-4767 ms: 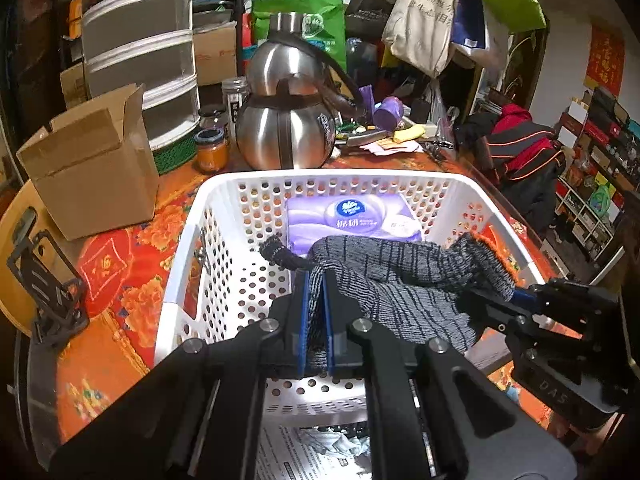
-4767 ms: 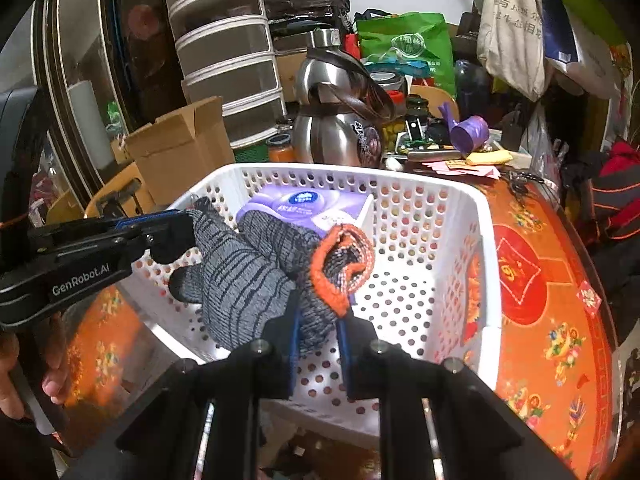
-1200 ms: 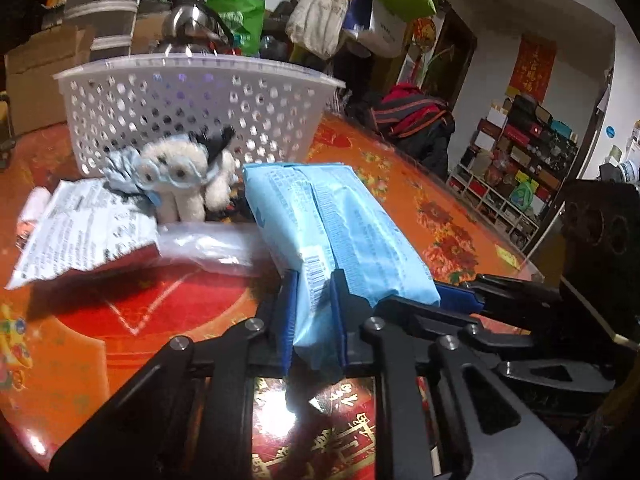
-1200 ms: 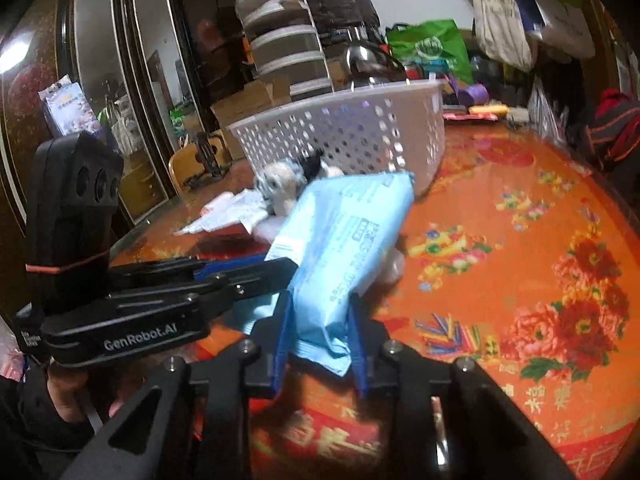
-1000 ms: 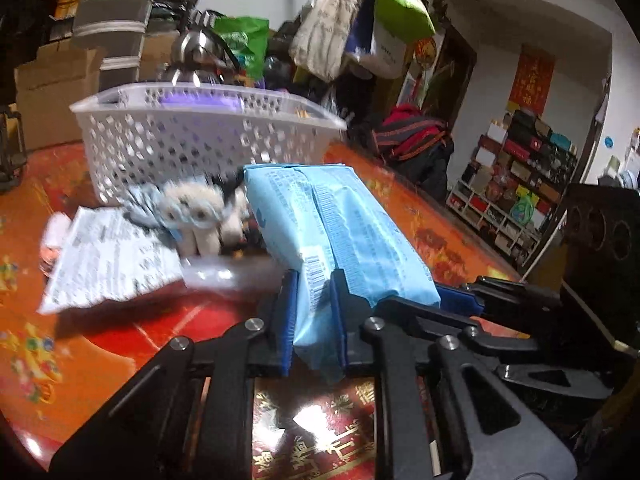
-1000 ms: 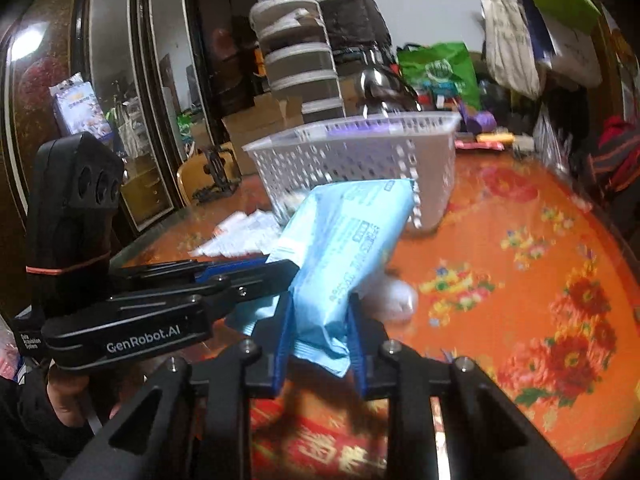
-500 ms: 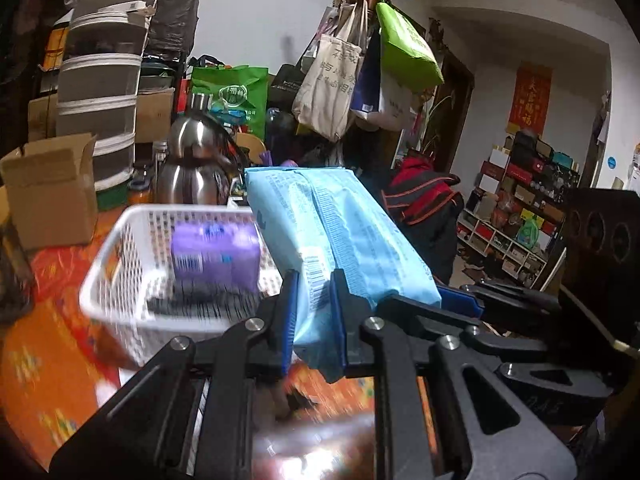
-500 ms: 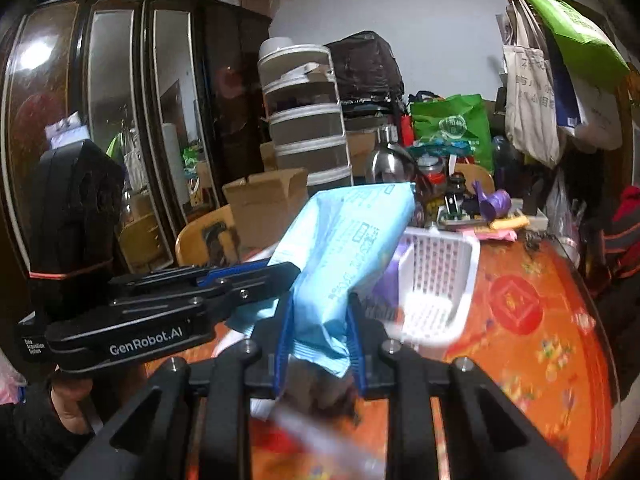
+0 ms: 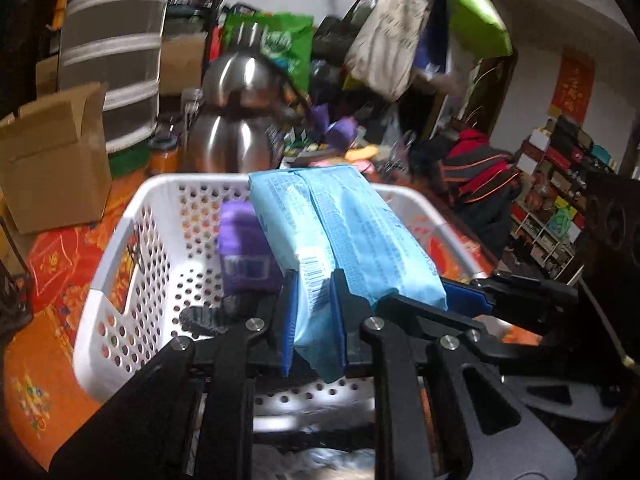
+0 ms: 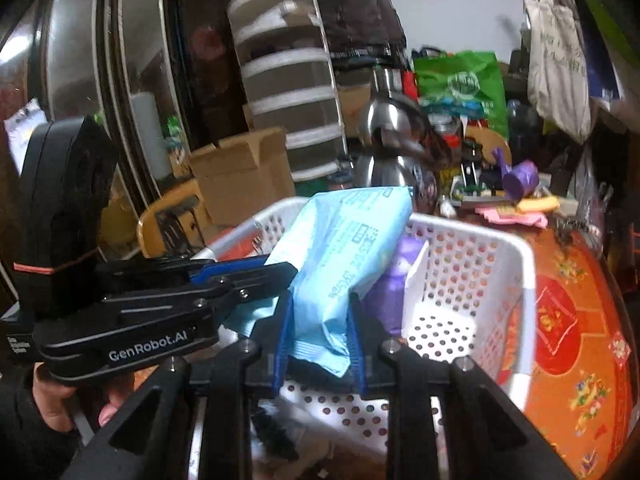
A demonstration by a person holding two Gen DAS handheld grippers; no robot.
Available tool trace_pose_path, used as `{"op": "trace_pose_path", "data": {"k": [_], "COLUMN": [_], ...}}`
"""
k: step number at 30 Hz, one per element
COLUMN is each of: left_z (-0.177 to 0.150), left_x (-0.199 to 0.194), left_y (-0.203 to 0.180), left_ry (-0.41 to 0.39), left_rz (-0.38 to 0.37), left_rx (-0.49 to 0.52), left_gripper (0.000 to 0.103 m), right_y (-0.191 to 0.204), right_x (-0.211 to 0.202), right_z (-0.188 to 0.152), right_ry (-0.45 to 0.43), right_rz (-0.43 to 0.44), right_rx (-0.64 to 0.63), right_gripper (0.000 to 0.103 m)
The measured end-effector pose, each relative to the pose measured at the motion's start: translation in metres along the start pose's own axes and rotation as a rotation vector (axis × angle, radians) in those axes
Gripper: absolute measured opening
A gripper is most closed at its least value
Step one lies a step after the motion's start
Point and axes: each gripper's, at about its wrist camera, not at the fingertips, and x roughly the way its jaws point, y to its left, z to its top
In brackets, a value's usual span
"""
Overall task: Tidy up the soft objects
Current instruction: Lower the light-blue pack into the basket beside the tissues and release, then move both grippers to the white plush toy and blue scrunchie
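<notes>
Between the jaws of both grippers sits one blue pack of tissues (image 9: 340, 236). The left gripper (image 9: 314, 316) pinches one end of the blue pack, and the right gripper (image 10: 320, 320) pinches the other end, so both sets of jaws are closed tight on it. The pack hangs in the air just above the white basket (image 9: 120, 240), which lies right past the jaws.

Inside the basket, just beyond the jaws, there is a purple pack (image 9: 244, 256) and something dark and knitted (image 9: 208, 318) at the bottom. So some soft things are already put away. The blue pack is not in yet. I think the next step is to lower it into the basket and let go. Under the right jaws something small and fuzzy shows, but it is too blurry to name, so I cannot tell how many things are left outside.

The tabletop (image 10: 568, 320) is red and orange with flower pictures. Past the basket stand a shiny kettle (image 9: 236, 128) and a brown cardboard box (image 9: 52, 160). The room is very full: a tall stack of drawers (image 10: 288, 92), a green bag (image 10: 460, 80) and cloth bags (image 9: 388, 48) hanging up high.
</notes>
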Motion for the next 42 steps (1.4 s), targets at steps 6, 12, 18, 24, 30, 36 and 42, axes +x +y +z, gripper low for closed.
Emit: {"op": "trace_pose_path", "data": {"k": [6, 12, 18, 24, 30, 36, 42], "left_z": [-0.006, -0.009, -0.018, -0.036, -0.057, -0.08, -0.111], "left_x": [0.012, -0.011, -0.037, -0.052, -0.07, -0.087, -0.098], "left_y": [0.013, 0.031, 0.024, 0.014, 0.005, 0.0, 0.006], "left_ry": [0.015, -0.028, -0.06, -0.049, -0.048, -0.041, -0.035], "left_rz": [0.018, 0.079, 0.109, 0.117, 0.106, 0.11, 0.091], "left_rx": [-0.024, -0.059, -0.014, -0.016, -0.025, -0.032, -0.059], "left_gripper": [0.015, 0.063, 0.074, 0.075, 0.075, 0.075, 0.075], "right_y": [-0.001, -0.011, -0.019, -0.017, -0.009, -0.002, 0.01], "right_x": [0.016, -0.006, -0.027, -0.044, -0.057, -0.071, -0.089], "right_z": [-0.004, -0.005, -0.01, -0.023, -0.035, -0.049, -0.073], "right_ry": [0.034, 0.01, -0.012, -0.043, -0.063, -0.088, -0.101], "right_rz": [-0.042, -0.144, -0.163, -0.159, -0.183, -0.173, -0.155], "right_rx": [-0.01, 0.01, 0.042, 0.082, 0.067, 0.087, 0.099], "right_gripper": [0.03, 0.065, 0.074, 0.074, 0.074, 0.075, 0.076]}}
